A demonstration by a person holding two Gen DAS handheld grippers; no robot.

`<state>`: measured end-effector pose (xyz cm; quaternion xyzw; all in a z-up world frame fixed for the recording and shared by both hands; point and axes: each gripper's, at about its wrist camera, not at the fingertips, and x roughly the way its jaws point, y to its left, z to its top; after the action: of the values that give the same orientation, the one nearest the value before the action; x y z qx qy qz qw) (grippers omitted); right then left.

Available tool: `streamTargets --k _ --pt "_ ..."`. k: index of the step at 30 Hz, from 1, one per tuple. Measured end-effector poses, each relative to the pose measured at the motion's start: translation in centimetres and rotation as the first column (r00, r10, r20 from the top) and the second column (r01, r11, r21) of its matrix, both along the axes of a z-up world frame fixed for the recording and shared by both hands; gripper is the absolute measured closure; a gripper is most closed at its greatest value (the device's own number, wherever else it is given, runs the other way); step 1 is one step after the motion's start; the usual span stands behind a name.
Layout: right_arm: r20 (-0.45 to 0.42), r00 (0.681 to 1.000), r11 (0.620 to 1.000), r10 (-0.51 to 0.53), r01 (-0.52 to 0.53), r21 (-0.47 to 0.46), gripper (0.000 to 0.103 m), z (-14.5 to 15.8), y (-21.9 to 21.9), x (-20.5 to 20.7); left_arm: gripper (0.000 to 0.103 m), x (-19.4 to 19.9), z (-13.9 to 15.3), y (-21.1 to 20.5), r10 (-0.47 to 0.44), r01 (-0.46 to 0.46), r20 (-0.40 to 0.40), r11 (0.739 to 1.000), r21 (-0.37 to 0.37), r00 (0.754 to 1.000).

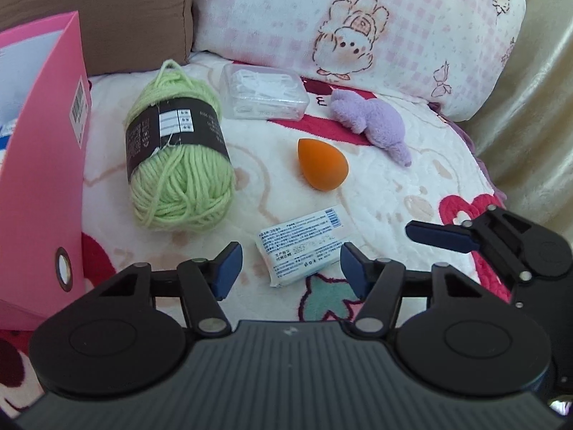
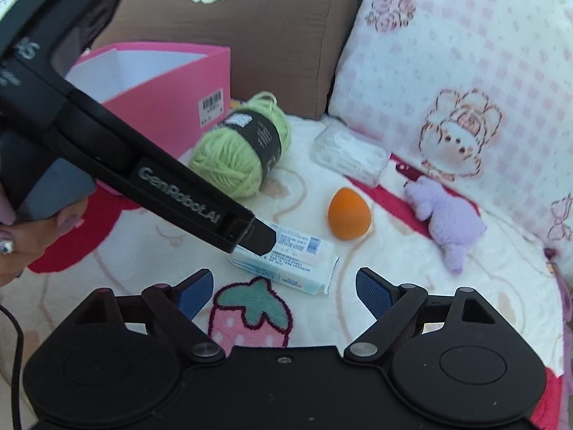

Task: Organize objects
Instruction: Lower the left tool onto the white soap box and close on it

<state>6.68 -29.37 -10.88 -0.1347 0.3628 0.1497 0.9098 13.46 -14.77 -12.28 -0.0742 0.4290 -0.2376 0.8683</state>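
Observation:
A small white tissue pack [image 1: 301, 247] [image 2: 297, 265] with blue print lies on the patterned blanket [image 1: 376, 208]. My left gripper [image 1: 290, 265] stands open around it, one blue pad on each side, with a gap showing at the left pad. In the right wrist view a left fingertip [image 2: 263, 242] covers the pack's left end. My right gripper [image 2: 284, 292] hangs open just in front of the pack, with nothing between its fingers. Beyond lie a green yarn ball [image 1: 179, 165] [image 2: 240, 150], an orange egg-shaped sponge [image 1: 322, 165] [image 2: 349, 213], a clear plastic box [image 1: 263, 91] [image 2: 351, 156] and a purple plush toy [image 1: 376, 125] [image 2: 447, 222].
An open pink box [image 1: 39, 179] [image 2: 172, 93] stands at the left, close to the yarn. A brown cushion [image 2: 250, 28] and a pink checked pillow [image 1: 358, 18] [image 2: 465, 71] wall off the back. A hand [image 2: 32, 236] holds the left gripper's handle.

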Motion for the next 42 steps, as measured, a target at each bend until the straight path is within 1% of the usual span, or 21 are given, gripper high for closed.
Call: streamTargets --k 2,6,8,10,13,14,18,21,23,25,26,29,33,36,39,42 --pt "-0.021 1.0 1.0 -0.018 0.018 0.017 0.014 -0.8 -0.2 0.6 0.046 0.4 -0.7 0.2 0.008 -0.008 -0.019 1.0 -0.021 1.0" --pt "-0.047 0.999 0.999 -0.02 0.021 0.024 0.014 -1.9 -0.2 1.3 0.05 1.0 -1.9 0.3 0.02 -0.02 -0.04 1.0 -0.017 0.999" --pt "-0.055 0.998 1.0 -0.013 0.015 0.023 0.014 -2.3 -0.1 1.6 0.05 1.4 -2.5 0.5 0.015 -0.018 -0.064 0.999 -0.05 0.998" --pt "-0.062 0.998 1.0 -0.01 0.011 0.026 0.014 -2.5 -0.1 1.9 0.051 1.5 -2.8 0.6 0.009 -0.014 -0.069 0.997 -0.073 0.998" --pt "-0.071 0.997 0.999 -0.009 0.012 0.035 0.014 -2.9 0.1 2.4 0.058 1.4 -2.8 0.2 0.006 -0.009 -0.046 0.998 -0.067 0.999" --pt "-0.07 0.997 0.999 -0.009 0.011 0.038 0.014 -3.1 0.1 2.5 0.063 1.3 -2.8 0.0 -0.001 -0.002 -0.039 0.998 -0.064 0.999" --pt "-0.063 0.998 0.998 -0.021 0.024 0.058 0.014 -3.5 0.3 3.2 0.065 1.1 -2.8 -0.1 -0.005 0.003 -0.032 0.998 -0.062 0.999" --pt "-0.065 0.997 0.996 -0.036 0.041 0.081 0.014 -3.6 0.5 3.4 0.067 1.2 -2.8 0.0 -0.005 0.001 -0.052 0.997 -0.078 0.999" --pt "-0.07 0.997 0.995 -0.04 0.046 0.087 0.013 -3.5 0.6 3.4 0.067 1.4 -2.8 0.3 0.003 -0.013 -0.089 0.994 -0.112 0.996" --pt "-0.08 0.996 0.994 -0.043 0.051 0.1 0.012 -3.5 0.7 3.3 0.067 1.5 -3.1 0.6 0.024 -0.047 -0.147 0.987 -0.151 0.989" --pt "-0.084 0.995 0.992 -0.048 0.057 0.108 0.012 -3.6 0.6 3.3 0.067 1.5 -3.2 0.6 0.027 -0.054 -0.162 0.986 -0.159 0.986" --pt "-0.08 0.994 0.99 -0.07 0.079 0.121 0.012 -3.8 0.6 3.1 0.067 1.1 -3.1 0.1 0.029 -0.052 -0.154 0.988 -0.147 0.988" --pt "-0.071 0.993 0.986 -0.098 0.106 0.127 0.013 -3.9 0.7 2.6 0.068 1.0 -3.0 -0.1 0.025 -0.049 -0.163 0.988 -0.146 0.986" --pt "-0.052 0.994 0.989 -0.096 0.101 0.108 0.018 -3.8 0.8 2.0 0.07 1.0 -3.0 0.0 0.021 -0.045 -0.177 0.99 -0.137 0.984" --pt "-0.049 0.994 0.99 -0.093 0.097 0.099 0.019 -3.8 0.8 1.7 0.07 1.1 -3.1 0.2 0.017 -0.048 -0.202 0.988 -0.149 0.979" --pt "-0.054 0.993 0.988 -0.104 0.109 0.108 0.019 -3.8 0.8 1.6 0.07 0.9 -3.1 0.3 0.014 -0.043 -0.2 0.988 -0.145 0.98"
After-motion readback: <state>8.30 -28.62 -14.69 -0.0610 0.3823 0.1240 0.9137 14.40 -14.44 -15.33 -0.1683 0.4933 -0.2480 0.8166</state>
